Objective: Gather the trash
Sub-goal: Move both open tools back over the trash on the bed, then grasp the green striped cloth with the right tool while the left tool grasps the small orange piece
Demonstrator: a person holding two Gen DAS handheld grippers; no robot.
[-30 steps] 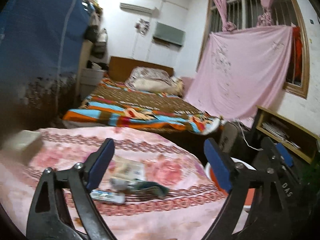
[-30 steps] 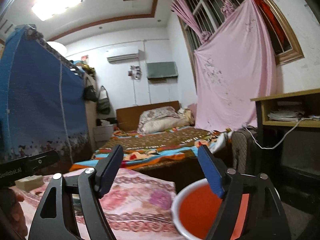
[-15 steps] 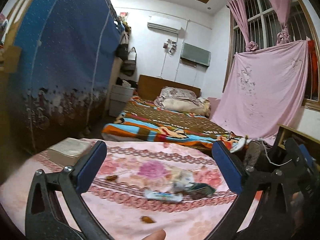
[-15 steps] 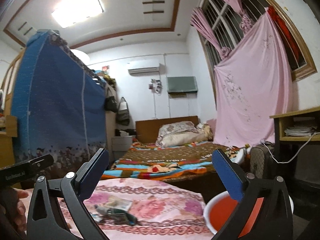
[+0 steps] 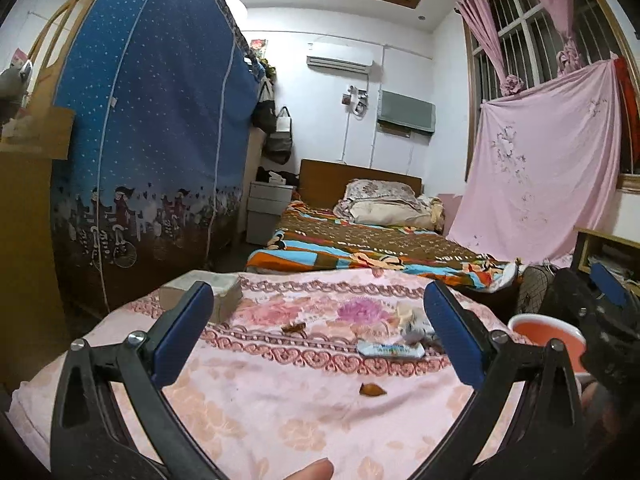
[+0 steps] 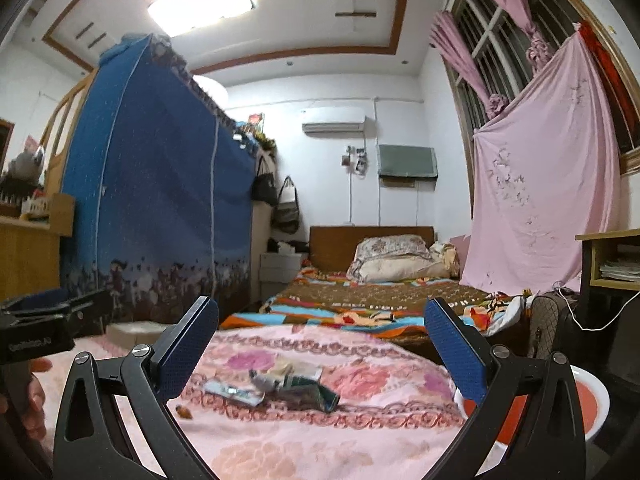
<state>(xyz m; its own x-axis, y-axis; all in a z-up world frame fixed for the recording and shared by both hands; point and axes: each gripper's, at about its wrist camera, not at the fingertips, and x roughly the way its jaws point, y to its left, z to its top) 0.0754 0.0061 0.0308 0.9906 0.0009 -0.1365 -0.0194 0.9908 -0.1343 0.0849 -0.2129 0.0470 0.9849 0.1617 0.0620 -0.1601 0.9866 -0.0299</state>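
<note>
Both grippers are hovering spread and empty over the pink blanket point(image 5: 280, 400), probably lining up a first pick. The left gripper point(image 5: 316, 336) is facing the wrapper point(image 5: 390, 349) at its 1 o'clock, with a brown scrap point(image 5: 372, 389) nearer. The right gripper point(image 6: 320, 344) is framing the trash pile point(image 6: 292, 386) at 6 o'clock, and the red bucket point(image 6: 596, 400) is waiting at 4 o'clock, probably for drops.
</note>
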